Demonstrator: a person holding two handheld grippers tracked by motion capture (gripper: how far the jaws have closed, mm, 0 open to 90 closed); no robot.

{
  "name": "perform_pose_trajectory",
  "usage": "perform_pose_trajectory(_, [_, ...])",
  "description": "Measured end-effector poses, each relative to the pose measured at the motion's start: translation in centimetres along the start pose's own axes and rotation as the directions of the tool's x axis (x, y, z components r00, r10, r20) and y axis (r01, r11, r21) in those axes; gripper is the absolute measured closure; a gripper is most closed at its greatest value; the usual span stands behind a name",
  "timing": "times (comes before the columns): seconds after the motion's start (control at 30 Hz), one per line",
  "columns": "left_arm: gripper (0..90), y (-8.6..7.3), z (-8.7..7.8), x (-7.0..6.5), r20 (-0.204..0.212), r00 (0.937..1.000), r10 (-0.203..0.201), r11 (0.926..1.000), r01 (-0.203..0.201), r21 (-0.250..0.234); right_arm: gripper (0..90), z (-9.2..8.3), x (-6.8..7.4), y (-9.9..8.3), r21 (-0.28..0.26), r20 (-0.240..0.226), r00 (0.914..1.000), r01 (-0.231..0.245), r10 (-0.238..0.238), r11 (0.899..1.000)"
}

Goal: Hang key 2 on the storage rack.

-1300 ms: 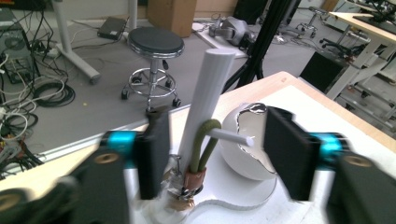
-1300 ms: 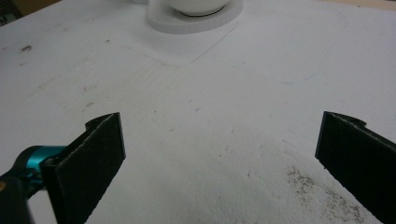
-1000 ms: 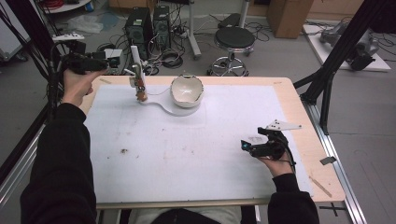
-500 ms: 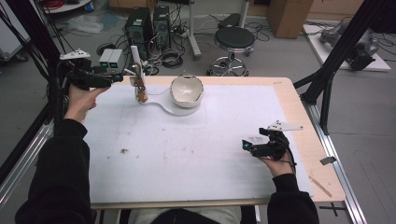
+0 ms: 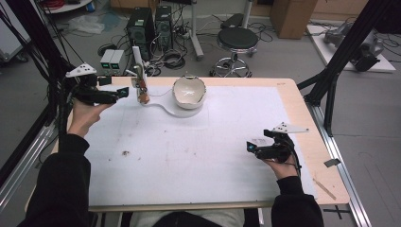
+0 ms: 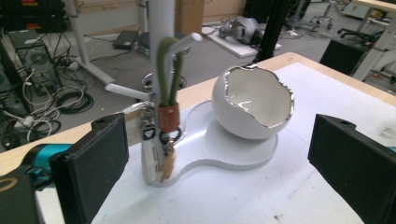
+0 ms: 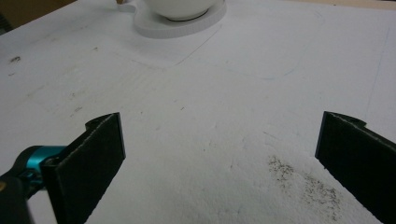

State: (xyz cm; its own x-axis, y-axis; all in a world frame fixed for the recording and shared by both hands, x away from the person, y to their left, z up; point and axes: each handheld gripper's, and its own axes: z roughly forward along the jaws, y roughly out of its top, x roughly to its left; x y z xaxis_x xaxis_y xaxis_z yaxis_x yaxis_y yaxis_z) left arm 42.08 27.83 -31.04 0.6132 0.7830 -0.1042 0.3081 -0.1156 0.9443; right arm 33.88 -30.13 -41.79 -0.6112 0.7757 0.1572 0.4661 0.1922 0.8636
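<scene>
High view: your left gripper (image 5: pixel 124 91) hovers at the far-left corner of the table (image 5: pixel 302 123), jaws released, pointing right at the white stand (image 5: pixel 140 80). The keyring (image 5: pixel 143 96) hangs on that stand, just left of the bowl (image 5: pixel 189 92), both on 1 shared white base (image 5: pixel 166 108). Your left forearm reaches far out with the hand under the gripper body. Your right gripper (image 5: pixel 250 147) sits low near the right edge, jaws released, holding nothing, wrist relaxed, aimed left.

Left gripper view: the jaws stand wide apart, with the stand, green loop (image 6: pixel 167 70) and keys (image 6: pixel 159 140) between them, nearer the left one. Risk, as I judge it: close here and you'd likely clamp the post along with the loop, or shove the base and knock the bowl (image 6: pixel 252 100).

Right gripper view: jaws wide over bare white mat (image 7: pixel 224 116), base and bowl well beyond. No hazard unless you sweep it toward the far end.
</scene>
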Motion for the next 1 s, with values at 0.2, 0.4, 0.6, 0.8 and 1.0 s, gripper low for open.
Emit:
perform_pose_trajectory(0.2, [5.6,-1.2,0.2,-1.3,0.030,0.9995,0.006,1.0000,-0.006,-0.003,0.6,0.0,0.1,0.0,0.004,0.001,1.0000,0.001,-0.001,1.000])
perform_pose_trajectory(0.4, [5.7,-2.8,-0.1,-2.3,0.029,0.9996,0.003,0.9999,-0.004,0.012,0.5,-0.2,0.1,0.0,0.003,0.002,0.9999,0.010,-0.010,1.000])
perform_pose_trajectory(0.6, [5.6,-4.7,-0.4,-3.1,0.017,0.9997,0.015,0.9990,-0.016,0.043,0.6,-0.3,0.1,-0.1,0.011,0.000,0.9996,0.027,-0.027,1.000])
perform_pose_trajectory(0.8, [5.6,-6.2,-0.7,-3.8,0.013,0.9998,0.015,0.9982,-0.016,0.058,0.6,-0.7,0.2,-0.2,0.005,0.001,0.9997,0.026,-0.026,1.000])
perform_pose_trajectory(1.0, [5.6,-7.4,-1.2,-4.5,0.019,0.9996,0.020,0.9961,-0.021,0.086,0.6,-0.9,0.1,-0.4,0.013,0.007,0.9997,0.023,-0.023,1.000])
